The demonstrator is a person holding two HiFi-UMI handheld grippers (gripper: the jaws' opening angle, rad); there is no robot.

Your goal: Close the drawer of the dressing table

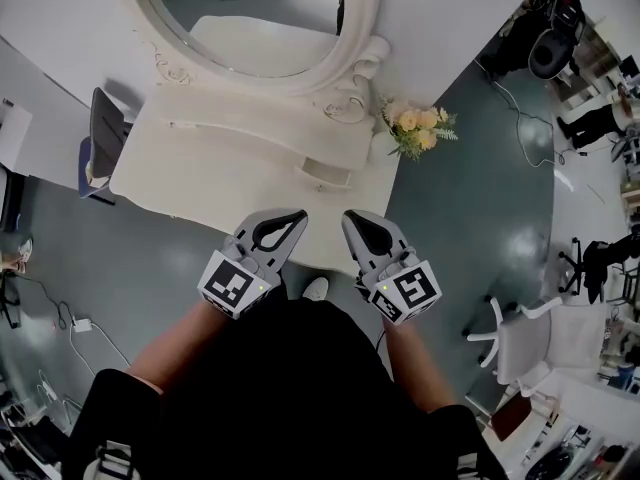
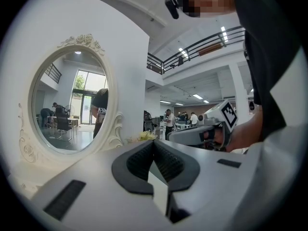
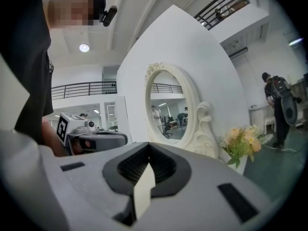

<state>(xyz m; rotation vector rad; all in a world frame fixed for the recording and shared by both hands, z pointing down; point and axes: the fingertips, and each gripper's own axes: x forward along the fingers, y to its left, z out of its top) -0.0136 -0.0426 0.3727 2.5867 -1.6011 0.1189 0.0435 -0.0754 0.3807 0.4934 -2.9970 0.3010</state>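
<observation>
The white dressing table [image 1: 215, 193] with an ornate oval mirror [image 1: 262, 13] occupies the upper centre of the head view. On its raised rear tier, right of centre, a small white drawer [image 1: 326, 175] appears to stand slightly proud of the tier face. How far it is out cannot be told.

The left gripper [image 1: 288, 224] and the right gripper [image 1: 360, 226] sit side by side at mid-frame. Their tips are over the near edge of the table, apart from the drawer and not touching it.

In the left gripper view, the left gripper [image 2: 154, 142] has its dark ribbed pads brought together at the tips, with nothing between them. In the right gripper view, the right gripper [image 3: 148, 146] is in the same condition, with jaws fully closed and empty. Each view also shows the other gripper alongside.

A bunch of pale yellow flowers with green leaves [image 1: 420, 128] stands at the right end of the table, beside the mirror frame. A white swivel chair [image 1: 522, 336] stands on the grey-green floor [image 1: 150, 258] at lower right, well apart from the table.
</observation>
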